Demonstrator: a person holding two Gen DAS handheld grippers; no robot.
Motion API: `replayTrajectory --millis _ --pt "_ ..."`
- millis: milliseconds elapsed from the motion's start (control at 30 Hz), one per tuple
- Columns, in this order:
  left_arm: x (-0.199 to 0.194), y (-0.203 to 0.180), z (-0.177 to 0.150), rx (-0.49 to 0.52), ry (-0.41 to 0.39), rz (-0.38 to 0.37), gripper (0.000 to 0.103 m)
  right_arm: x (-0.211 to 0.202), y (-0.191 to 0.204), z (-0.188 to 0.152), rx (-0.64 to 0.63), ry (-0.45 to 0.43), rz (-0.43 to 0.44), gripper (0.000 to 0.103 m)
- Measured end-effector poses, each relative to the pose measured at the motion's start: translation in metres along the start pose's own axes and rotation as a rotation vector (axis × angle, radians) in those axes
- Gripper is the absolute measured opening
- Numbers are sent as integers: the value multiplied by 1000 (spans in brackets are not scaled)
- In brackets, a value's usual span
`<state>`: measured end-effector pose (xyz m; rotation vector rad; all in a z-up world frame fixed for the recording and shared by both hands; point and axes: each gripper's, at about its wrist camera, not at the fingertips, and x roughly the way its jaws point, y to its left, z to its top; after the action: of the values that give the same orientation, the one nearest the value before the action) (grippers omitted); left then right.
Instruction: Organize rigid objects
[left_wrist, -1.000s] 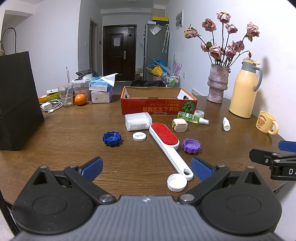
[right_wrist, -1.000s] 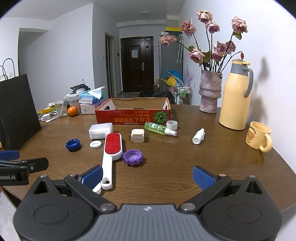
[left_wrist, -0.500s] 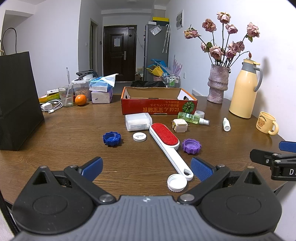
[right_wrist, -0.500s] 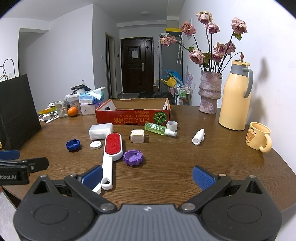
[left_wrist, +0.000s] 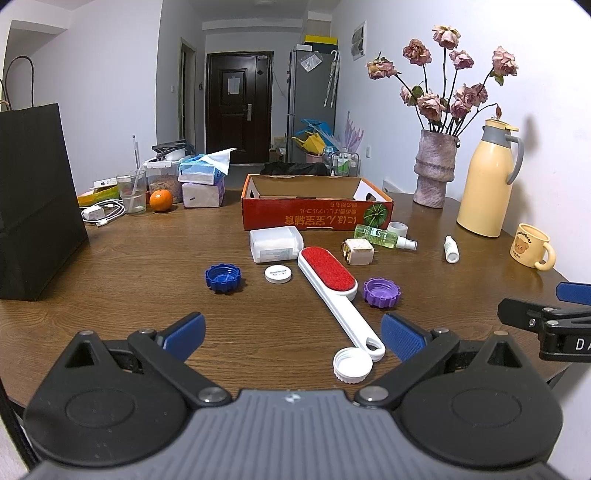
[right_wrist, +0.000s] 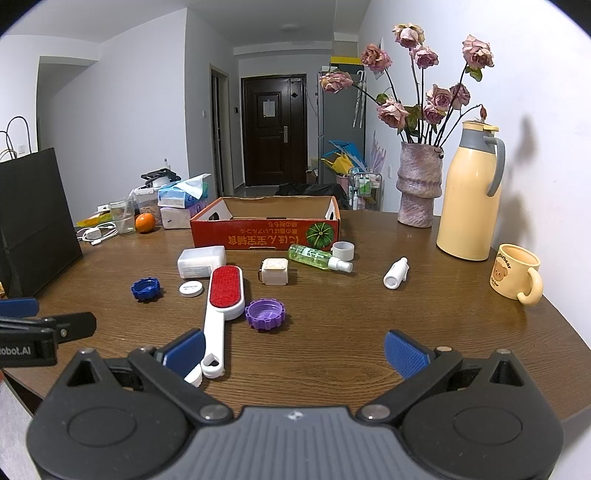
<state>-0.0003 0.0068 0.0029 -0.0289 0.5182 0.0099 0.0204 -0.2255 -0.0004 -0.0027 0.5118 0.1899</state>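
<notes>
I take the red cardboard box (left_wrist: 317, 210) at the back of the table (left_wrist: 129, 280) as my mark; it stands open-topped and looks empty from here, so I judge it is where the loose pieces are meant to go. They lie scattered in front of it: the white case (left_wrist: 275, 243) just before its front wall, the green spray bottle (right_wrist: 318, 257) and small white ring (right_wrist: 342, 250) by its pumpkin corner, the lint brush (left_wrist: 332, 291) angling away from the box toward me, with the blue cap (left_wrist: 222, 278), white disc (left_wrist: 277, 274) and purple cap (left_wrist: 381, 292) either side of it, and the white cap (left_wrist: 352, 364) at the handle's end, farthest from the box.

My left gripper (left_wrist: 291, 334) and right gripper (right_wrist: 293, 349) both hover level at the table's near edge, facing the box, fingers spread wide and holding nothing (nothing picked yet, by my reckoning).
</notes>
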Motion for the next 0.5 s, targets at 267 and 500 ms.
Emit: replayTrajectory --millis 267,500 --pt "-2 0 4 3 -3 -1 103 -1 0 0 -4 -3 -2 103" --pt "-3 -3 5 4 -6 -1 103 -1 0 -1 -4 -3 -4 103"
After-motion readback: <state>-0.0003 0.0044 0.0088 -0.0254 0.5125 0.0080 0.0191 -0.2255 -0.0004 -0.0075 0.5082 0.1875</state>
